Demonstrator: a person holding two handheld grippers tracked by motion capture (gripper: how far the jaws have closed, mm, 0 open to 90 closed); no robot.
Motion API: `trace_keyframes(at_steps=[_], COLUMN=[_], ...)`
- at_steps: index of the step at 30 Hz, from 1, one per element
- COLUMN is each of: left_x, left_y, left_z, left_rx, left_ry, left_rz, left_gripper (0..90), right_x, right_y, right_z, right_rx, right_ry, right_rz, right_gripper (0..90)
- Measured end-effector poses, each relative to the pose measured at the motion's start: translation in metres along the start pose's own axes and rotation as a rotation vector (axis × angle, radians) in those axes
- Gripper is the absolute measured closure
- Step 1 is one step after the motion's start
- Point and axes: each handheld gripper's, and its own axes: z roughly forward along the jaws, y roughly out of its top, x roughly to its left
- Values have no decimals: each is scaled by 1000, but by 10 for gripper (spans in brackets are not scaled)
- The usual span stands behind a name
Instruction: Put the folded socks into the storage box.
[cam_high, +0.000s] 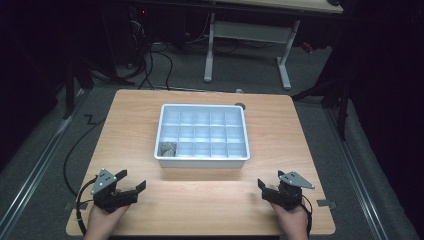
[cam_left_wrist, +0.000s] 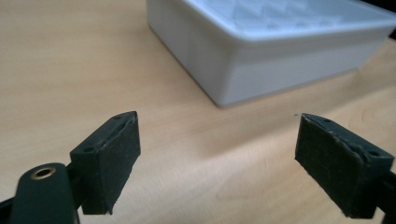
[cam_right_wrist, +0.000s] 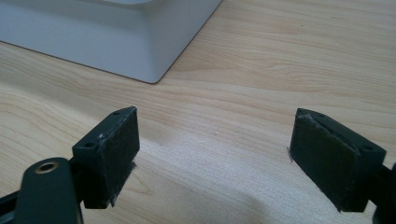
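Note:
A white compartment tray stands in the middle of the wooden table. A small grey crumpled object lies in its near-left compartment; the other compartments look bare. My left gripper rests near the table's front left, open, with nothing between its jaws. In the left gripper view the left gripper points at the near-left corner of the tray. My right gripper sits open and holding nothing at the front right. In the right gripper view the right gripper faces the near-right corner of the tray.
A small dark round thing sits behind the tray at the far edge. Beyond the table, a white-legged desk and cables stand on the grey floor. Bare wood lies between tray and grippers.

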Motion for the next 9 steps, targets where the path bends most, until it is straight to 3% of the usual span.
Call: trace_keyframes(at_steps=[4,9], left_x=[-1,-5], left_y=[-5,-4], left_z=[5,7], left_rx=[57,55], left_ry=[-6,-10], left_rz=[16,17], left_gripper=[148,150], right_x=[4,5], right_y=[0,-2], right_z=[-1,-3], right_rx=[0,-4], right_ry=[-13,-22], right_rz=[-13,-19], right_gripper=[157,153])
